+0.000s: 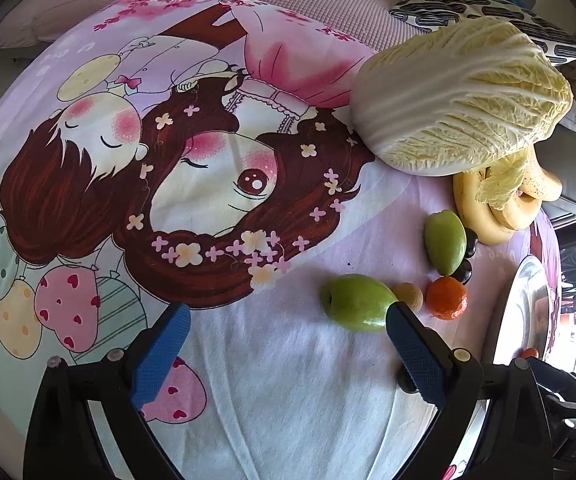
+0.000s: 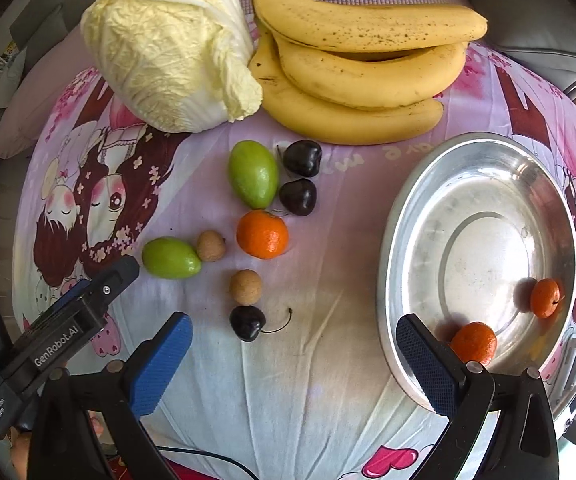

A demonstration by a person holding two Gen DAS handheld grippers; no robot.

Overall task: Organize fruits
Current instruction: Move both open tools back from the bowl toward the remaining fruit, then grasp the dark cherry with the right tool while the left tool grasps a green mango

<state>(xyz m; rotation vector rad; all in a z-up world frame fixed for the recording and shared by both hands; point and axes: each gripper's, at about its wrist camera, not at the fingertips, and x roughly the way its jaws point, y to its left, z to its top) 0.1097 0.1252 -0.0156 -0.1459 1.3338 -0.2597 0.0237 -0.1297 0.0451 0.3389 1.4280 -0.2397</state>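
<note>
Fruits lie on a cartoon-print cloth: a tangerine (image 2: 262, 234), two green fruits (image 2: 253, 173) (image 2: 171, 258), two brown longans (image 2: 210, 245) (image 2: 245, 287), three dark cherries (image 2: 302, 157) (image 2: 298, 197) (image 2: 247, 322) and a banana bunch (image 2: 352, 80). A steel plate (image 2: 476, 184) at the right holds two tangerines (image 2: 472, 342) (image 2: 544, 298). My right gripper (image 2: 294, 360) is open and empty, its right finger over the plate's near rim. My left gripper (image 1: 288, 344) is open and empty, its right finger beside a green fruit (image 1: 356, 302); it also shows in the right wrist view (image 2: 87, 300).
A napa cabbage (image 2: 167, 44) lies at the back left beside the bananas; it also shows in the left wrist view (image 1: 460, 96). Cushions (image 1: 488, 12) line the back. The plate's edge (image 1: 528, 304) shows at the right of the left wrist view.
</note>
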